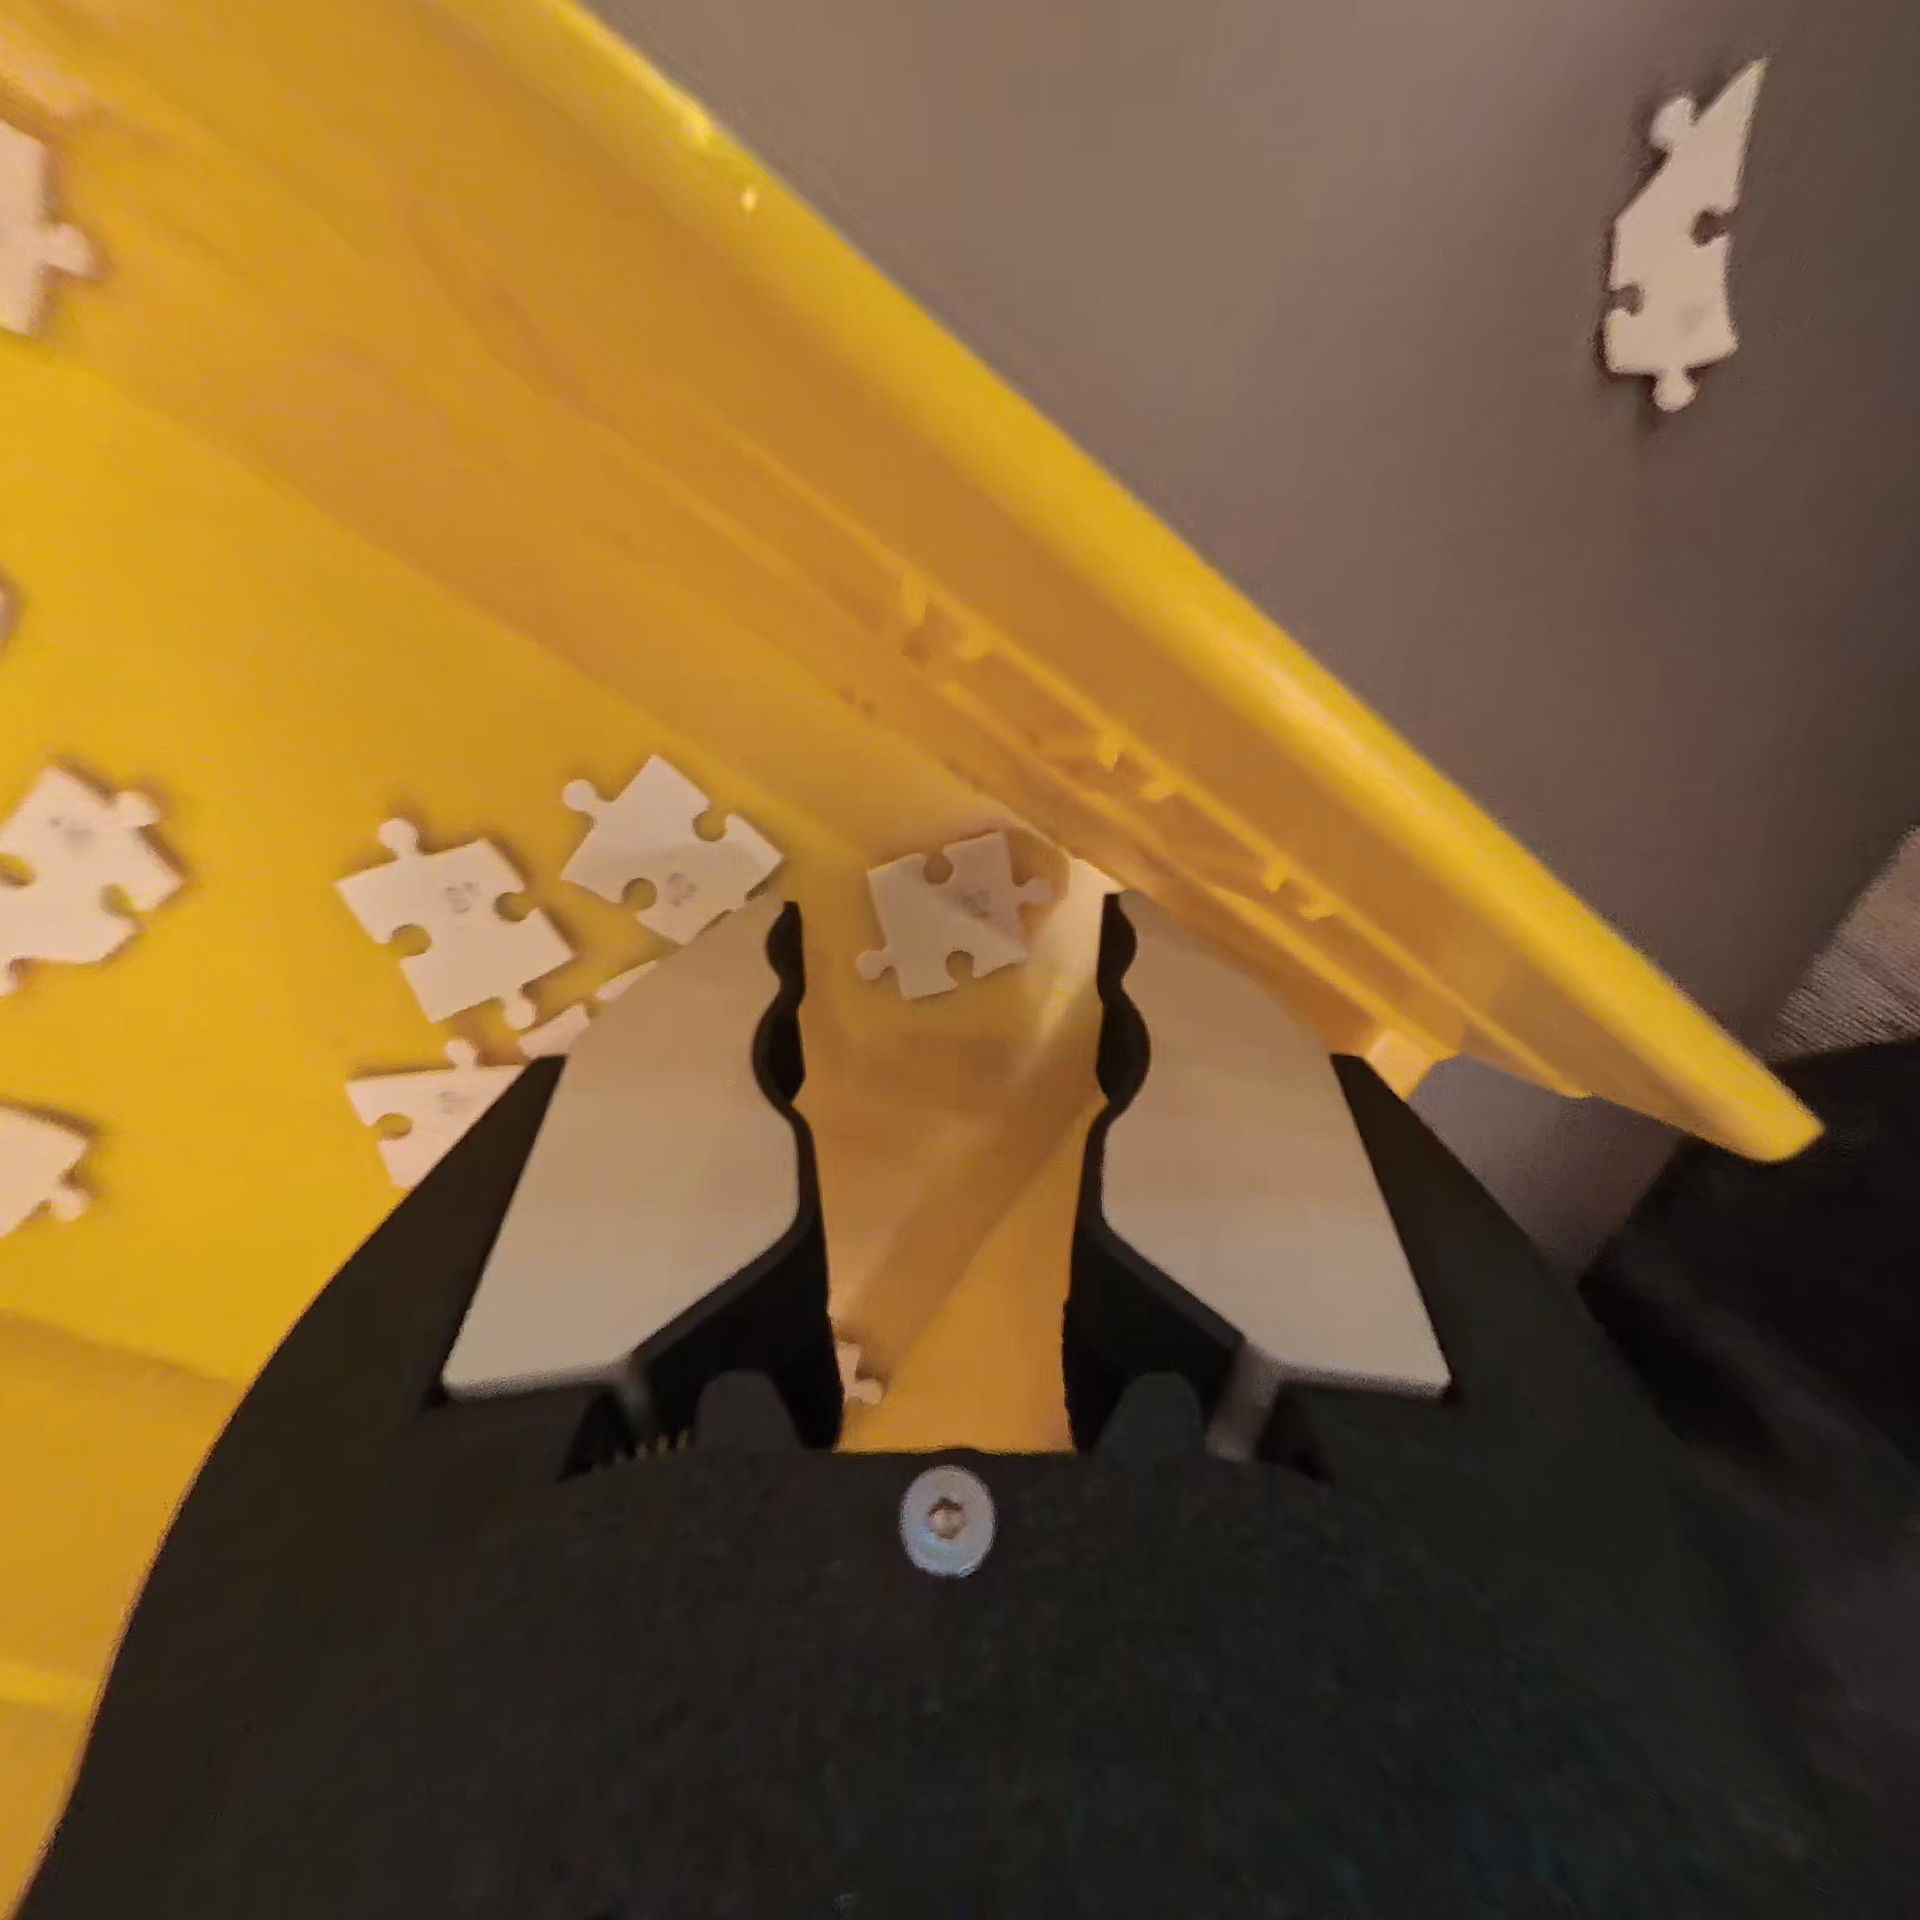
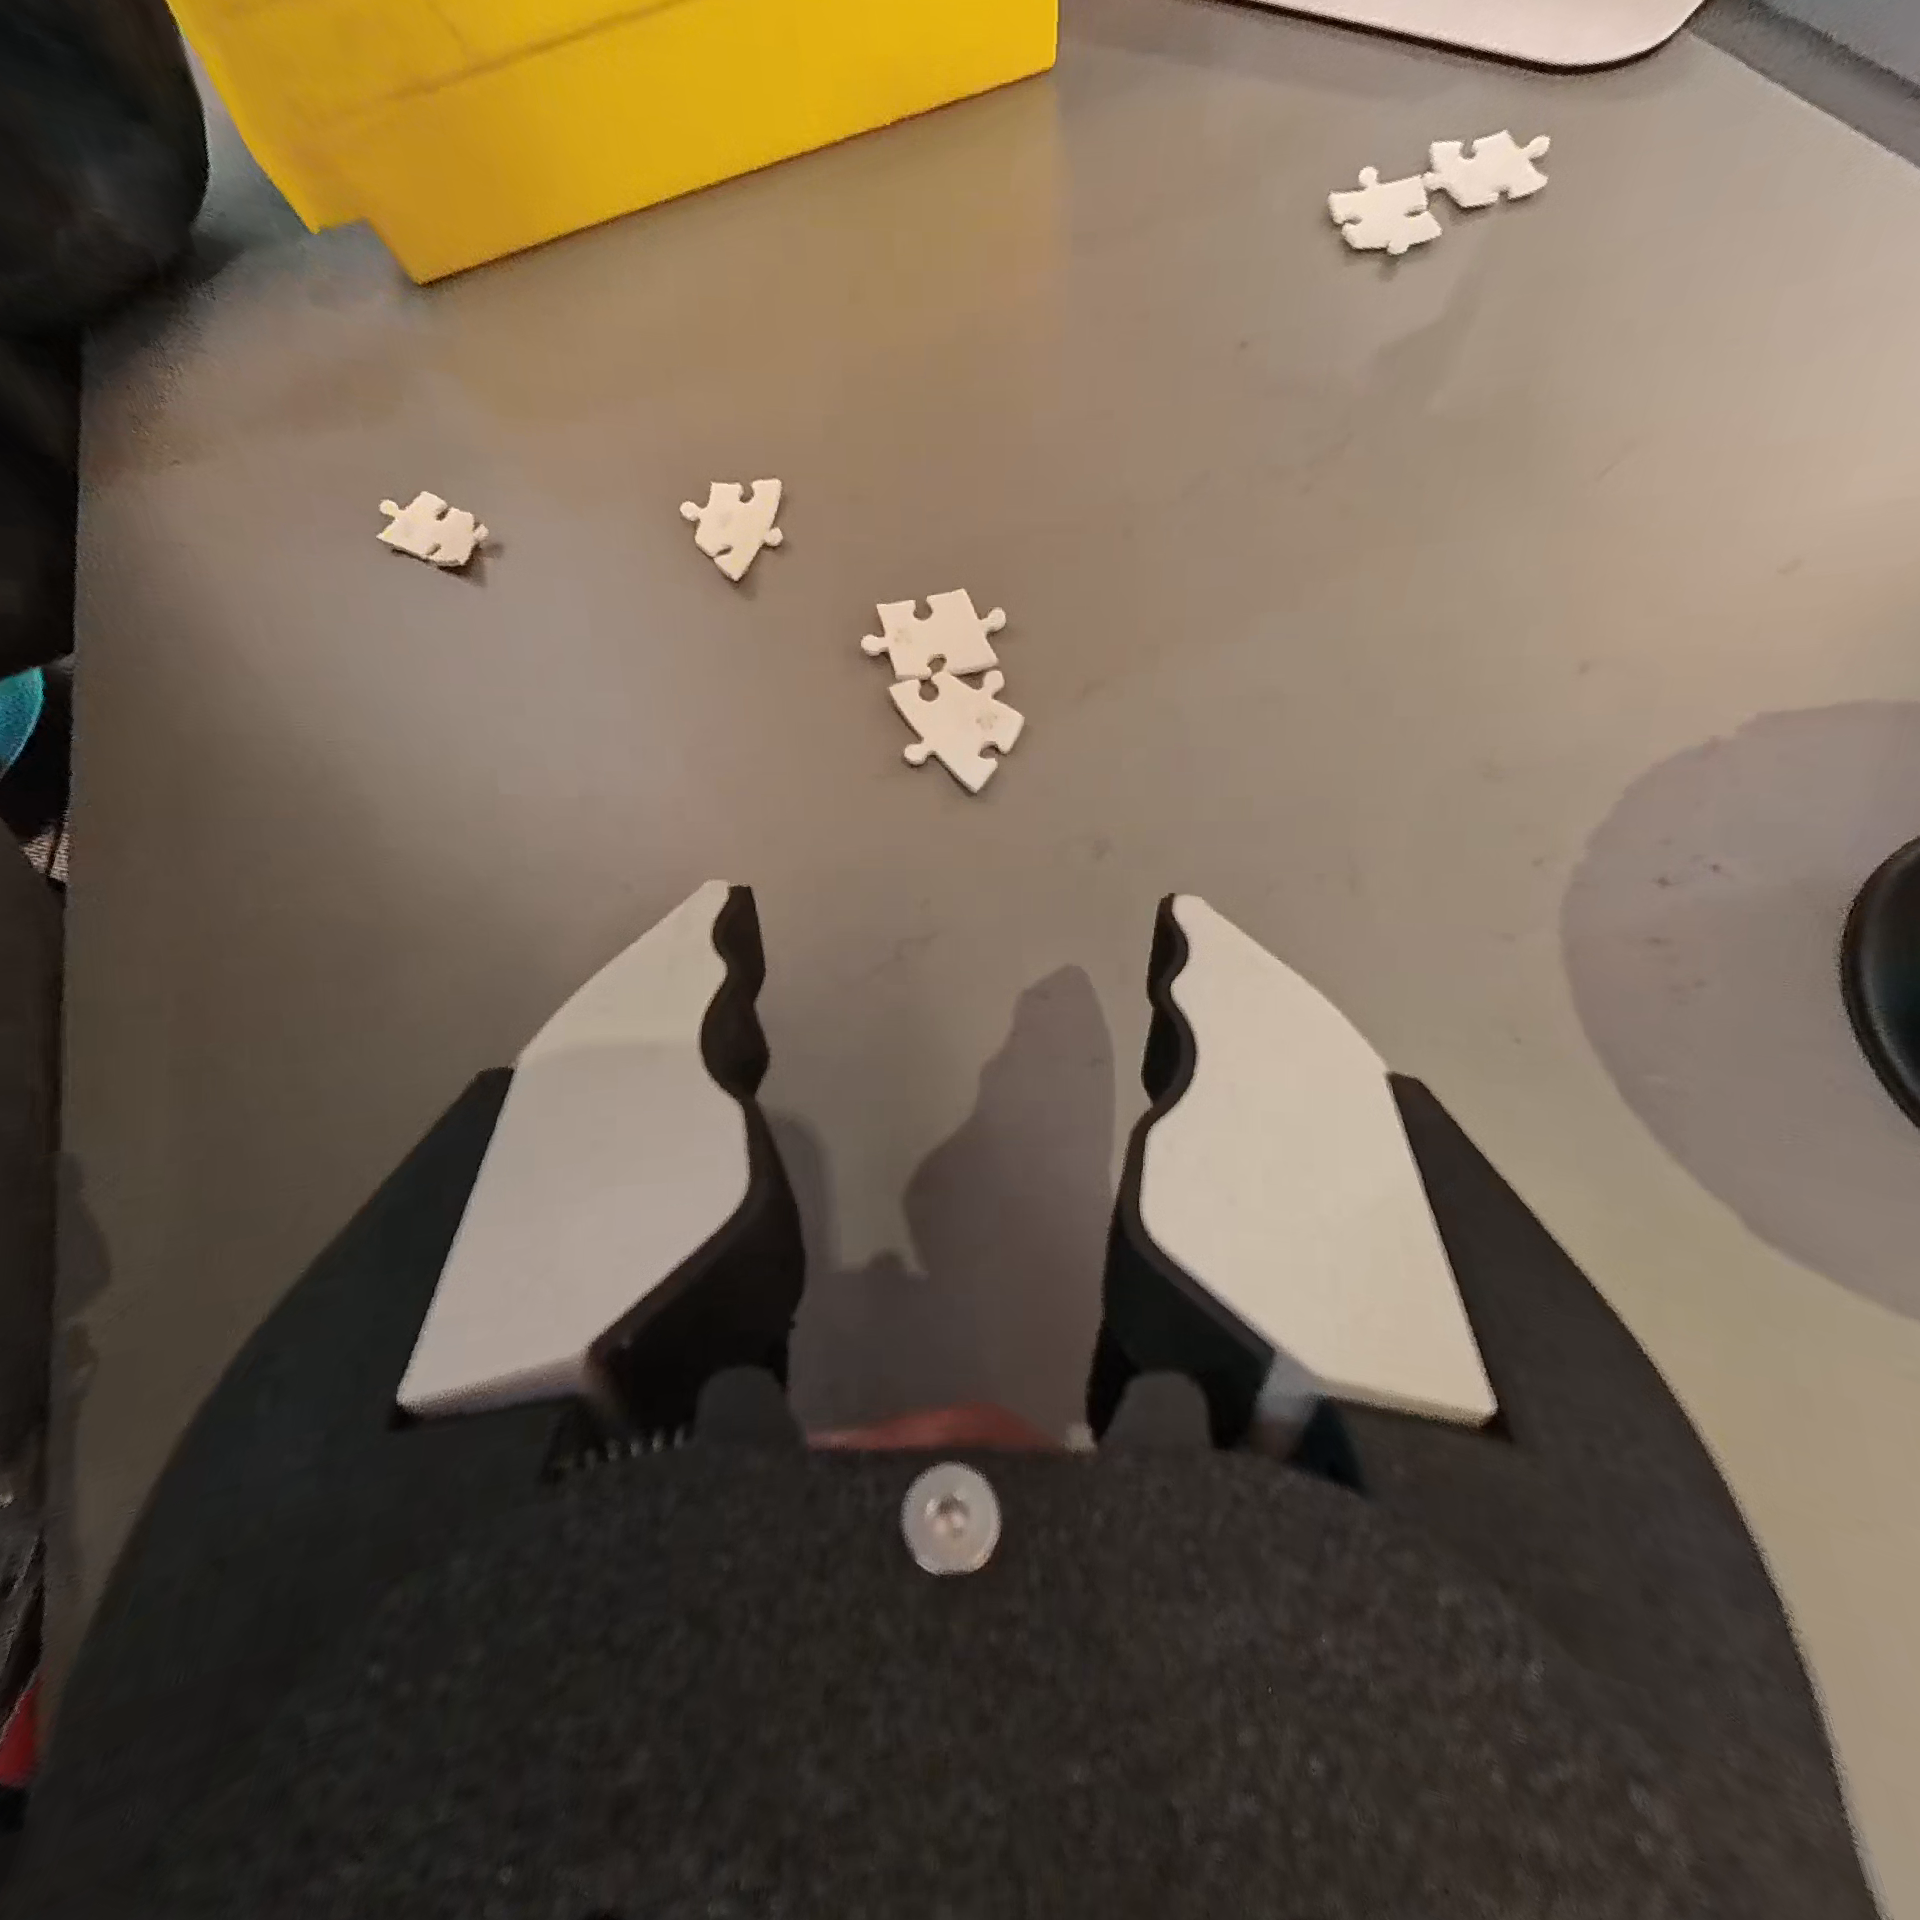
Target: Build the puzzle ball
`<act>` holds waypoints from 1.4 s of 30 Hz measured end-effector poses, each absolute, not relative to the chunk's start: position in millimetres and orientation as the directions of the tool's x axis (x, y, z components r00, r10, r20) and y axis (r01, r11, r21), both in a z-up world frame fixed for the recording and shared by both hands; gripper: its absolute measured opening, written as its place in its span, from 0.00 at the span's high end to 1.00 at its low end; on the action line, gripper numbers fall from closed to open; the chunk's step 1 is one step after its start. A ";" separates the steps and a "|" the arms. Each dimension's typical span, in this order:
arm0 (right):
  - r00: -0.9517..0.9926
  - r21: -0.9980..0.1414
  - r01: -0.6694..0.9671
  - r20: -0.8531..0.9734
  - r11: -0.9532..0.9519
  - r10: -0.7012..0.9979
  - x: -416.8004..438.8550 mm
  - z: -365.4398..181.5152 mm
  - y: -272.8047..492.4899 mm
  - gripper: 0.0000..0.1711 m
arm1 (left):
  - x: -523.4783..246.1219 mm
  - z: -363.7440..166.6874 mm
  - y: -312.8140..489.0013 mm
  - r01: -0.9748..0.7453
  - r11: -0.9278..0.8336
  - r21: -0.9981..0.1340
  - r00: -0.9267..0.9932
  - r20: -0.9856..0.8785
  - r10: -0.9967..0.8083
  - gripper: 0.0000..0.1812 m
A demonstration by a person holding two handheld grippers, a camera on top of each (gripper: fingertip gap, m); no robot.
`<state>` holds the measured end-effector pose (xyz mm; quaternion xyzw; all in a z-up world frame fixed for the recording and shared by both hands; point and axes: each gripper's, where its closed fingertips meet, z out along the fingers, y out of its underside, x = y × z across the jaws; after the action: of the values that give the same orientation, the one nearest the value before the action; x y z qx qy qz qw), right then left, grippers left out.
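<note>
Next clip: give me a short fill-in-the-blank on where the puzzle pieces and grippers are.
1. The left gripper reaches into the ____ bin.
2. Both grippers' jaws are ____; the right gripper holds nothing.
3. The nearest pair of pieces lies on the ____ table.

Missing words: yellow; open; grey

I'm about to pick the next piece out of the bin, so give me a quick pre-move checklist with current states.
1. left gripper open: ok.
2. Left gripper holds nothing: ok.
3. Left gripper inside yellow bin, a loose piece lying ahead between the fingers: ok.
4. Bin wall close beside the right-hand finger; clearance: cannot tell.
5. right gripper open, holding nothing, above the grey table: ok.
6. Joined pair on the table ready to receive a piece: ok; whether the bin piece fits: cannot tell.
</note>
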<state>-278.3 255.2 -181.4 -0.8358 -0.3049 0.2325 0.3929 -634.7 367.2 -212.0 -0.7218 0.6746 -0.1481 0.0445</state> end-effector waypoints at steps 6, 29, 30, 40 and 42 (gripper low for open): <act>0.700 -0.814 0.314 -0.150 -0.489 0.698 -278.8 -177.6 251.8 0.59 | -642.1 -223.8 372.4 -0.994 0.000 -0.109 -0.006 0.053 -0.999 0.72; 0.710 -0.883 0.278 -0.076 -0.378 0.700 -248.7 -158.5 233.8 0.59 | -637.6 -72.4 368.2 -0.643 -0.425 -0.638 0.625 -0.116 -0.772 0.81; 0.712 -0.888 0.268 -0.077 -0.372 0.698 -246.2 -157.8 233.9 0.60 | -621.2 -61.0 357.8 -0.639 -0.402 -0.656 0.619 -0.128 -0.775 0.81; 0.713 -0.929 0.179 -0.105 -0.325 0.693 -232.0 -155.5 216.3 0.61 | -353.0 -150.3 236.5 -0.816 -0.242 -0.525 0.251 0.055 -0.966 0.81; 0.718 -0.940 0.138 -0.122 -0.312 0.685 -230.8 -150.9 209.7 0.62 | -323.8 -172.4 231.7 -0.853 -0.243 -0.462 0.237 0.072 -0.969 0.81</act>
<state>-230.8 209.7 -150.9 -0.7663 -0.2686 0.2623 0.5213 -323.8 231.7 -172.4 -0.7688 0.5924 -0.1749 0.1659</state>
